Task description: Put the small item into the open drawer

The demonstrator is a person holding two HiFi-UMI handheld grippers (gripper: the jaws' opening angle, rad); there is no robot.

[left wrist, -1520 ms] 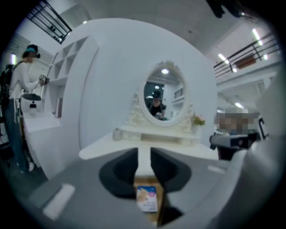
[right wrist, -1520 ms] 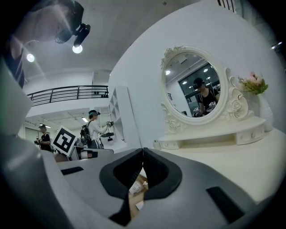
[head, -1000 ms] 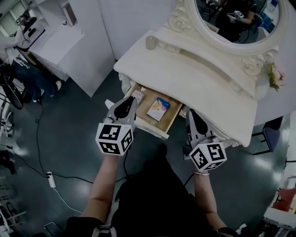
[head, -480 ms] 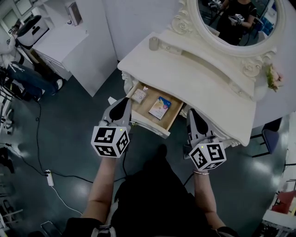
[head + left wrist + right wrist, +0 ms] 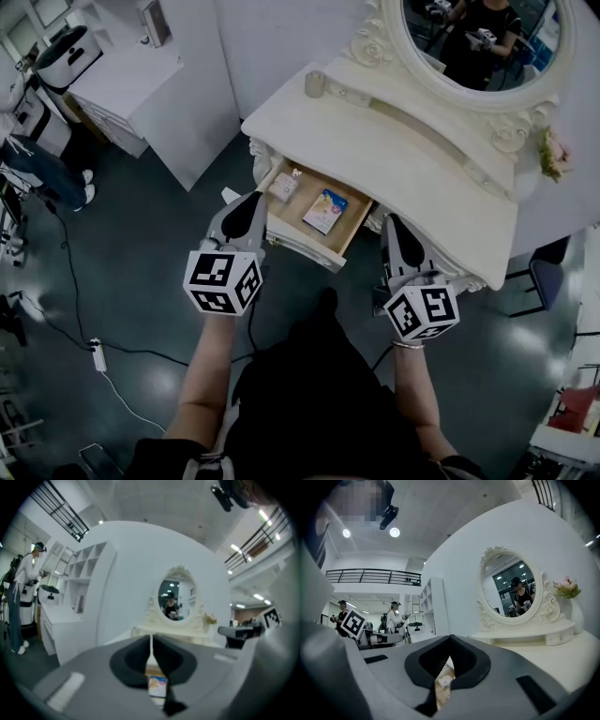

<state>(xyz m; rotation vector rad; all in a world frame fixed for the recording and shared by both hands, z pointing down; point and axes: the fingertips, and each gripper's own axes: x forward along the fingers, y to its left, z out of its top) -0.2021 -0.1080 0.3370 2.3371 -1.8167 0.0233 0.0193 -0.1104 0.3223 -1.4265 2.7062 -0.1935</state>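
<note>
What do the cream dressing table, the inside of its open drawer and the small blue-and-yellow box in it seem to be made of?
Cream dressing table: probably painted wood, satin finish; soft sheen, carved scrolls.
Open drawer's inside: apparently bare light wood or plywood, matt tan.
Small blue-and-yellow box: likely printed cardboard; flat, straight edges.

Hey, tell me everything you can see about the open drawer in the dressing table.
The shallow rectangular drawer stands pulled out from the front of the cream dressing table, at its left end in the head view. It has a cream front panel and a tan, wood-looking floor. Inside lie a small pale box and a colourful flat packet, apart from each other.
</note>
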